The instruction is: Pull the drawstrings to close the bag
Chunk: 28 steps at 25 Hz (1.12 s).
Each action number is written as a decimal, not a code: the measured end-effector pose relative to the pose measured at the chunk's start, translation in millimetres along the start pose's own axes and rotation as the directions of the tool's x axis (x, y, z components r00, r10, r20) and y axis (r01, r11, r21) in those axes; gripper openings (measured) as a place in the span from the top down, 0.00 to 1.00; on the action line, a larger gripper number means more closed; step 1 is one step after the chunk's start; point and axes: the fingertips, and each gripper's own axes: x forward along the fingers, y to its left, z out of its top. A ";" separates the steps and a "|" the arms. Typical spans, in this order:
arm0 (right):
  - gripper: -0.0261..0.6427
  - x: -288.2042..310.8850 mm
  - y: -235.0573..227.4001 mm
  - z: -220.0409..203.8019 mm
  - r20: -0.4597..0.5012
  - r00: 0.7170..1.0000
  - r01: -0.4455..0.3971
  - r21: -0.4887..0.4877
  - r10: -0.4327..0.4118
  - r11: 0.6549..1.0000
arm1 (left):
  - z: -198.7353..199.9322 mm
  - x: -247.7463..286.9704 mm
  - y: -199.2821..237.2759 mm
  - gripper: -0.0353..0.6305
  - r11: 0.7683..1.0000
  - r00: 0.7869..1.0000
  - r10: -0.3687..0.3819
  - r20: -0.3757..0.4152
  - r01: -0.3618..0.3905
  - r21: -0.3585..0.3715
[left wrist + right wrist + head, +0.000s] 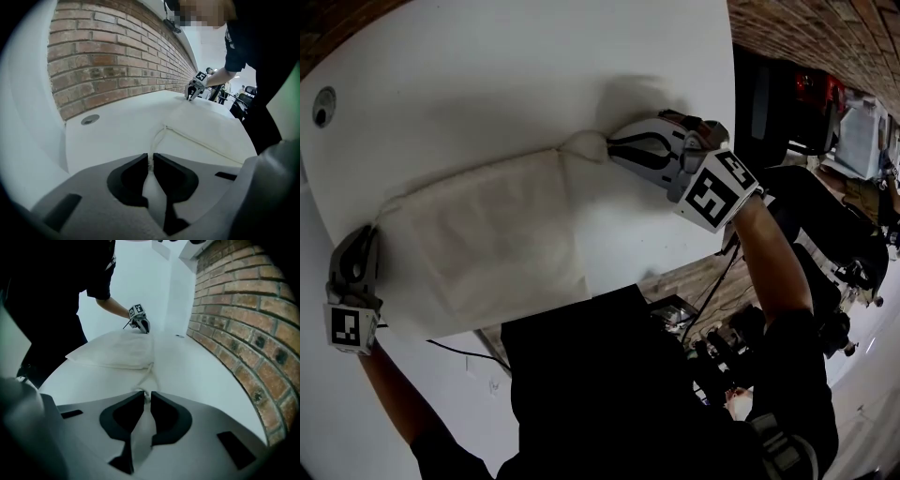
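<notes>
A white cloth drawstring bag (487,234) lies flat on the white table (506,66). My left gripper (370,232) is at the bag's left corner, shut on the thin left drawstring (157,138), which runs from the bag (211,131) into the narrow gap between the pads (151,157). My right gripper (611,142) is at the bag's far right corner, where the cloth bunches up. In the right gripper view its jaws (146,395) pinch the right drawstring (147,376) that leads from the bag (117,350). Each gripper appears small in the other's view: the right gripper (192,91) and the left gripper (140,324).
A brick wall (117,61) runs along the table's far side. A round cable hole (322,106) sits in the table near the left. The table's front edge (609,286) passes just under the bag. Chairs, cables and equipment (825,234) stand to the right.
</notes>
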 end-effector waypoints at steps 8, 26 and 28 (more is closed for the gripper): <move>0.86 6.5 1.6 -2.2 -0.028 0.999 -0.039 0.001 0.039 0.999 | -0.3 -0.9 0.5 0.88 1.000 1.000 -0.004 -0.006 0.004 0.002; 0.91 2.5 -4.0 -1.7 0.033 0.998 0.052 0.225 -0.061 0.973 | -0.1 4.1 -1.1 0.88 0.999 0.999 0.033 -0.002 -0.033 0.038; 0.91 3.4 -6.0 -3.1 0.022 0.996 0.081 0.300 -0.091 0.951 | 2.5 2.7 0.5 0.88 0.999 0.999 0.035 0.008 -0.035 0.021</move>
